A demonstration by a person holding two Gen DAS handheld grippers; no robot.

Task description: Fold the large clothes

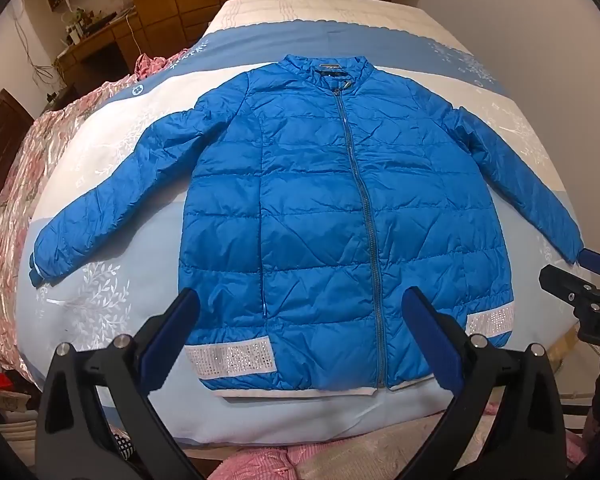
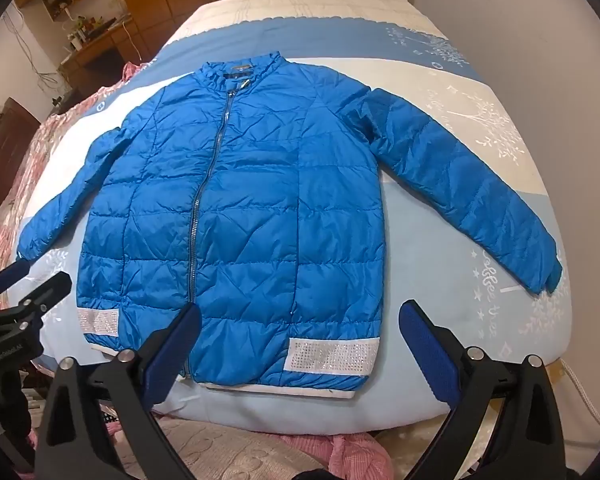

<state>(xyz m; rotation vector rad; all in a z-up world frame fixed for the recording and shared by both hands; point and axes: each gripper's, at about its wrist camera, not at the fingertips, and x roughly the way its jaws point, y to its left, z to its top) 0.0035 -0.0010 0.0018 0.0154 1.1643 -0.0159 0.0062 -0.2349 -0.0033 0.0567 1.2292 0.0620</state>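
A blue quilted puffer jacket point(image 1: 340, 208) lies flat and zipped on the bed, front up, collar far, both sleeves spread out to the sides. It has white sparkly bands at the hem. It also shows in the right wrist view point(image 2: 240, 208). My left gripper point(image 1: 300, 316) is open and empty, hovering above the jacket's hem near the left band. My right gripper point(image 2: 300, 332) is open and empty above the hem near the right band. The right gripper shows at the right edge of the left wrist view point(image 1: 580, 280); the left gripper shows at the left edge of the right wrist view point(image 2: 24, 288).
The bed point(image 1: 100, 300) has a blue, white and cream floral cover. A pink floral quilt point(image 1: 16, 200) is bunched along its left side. Pink bedding point(image 2: 260, 452) lies at the near edge. A wooden desk and wardrobe point(image 1: 112, 40) stand at the back left; a wall is on the right.
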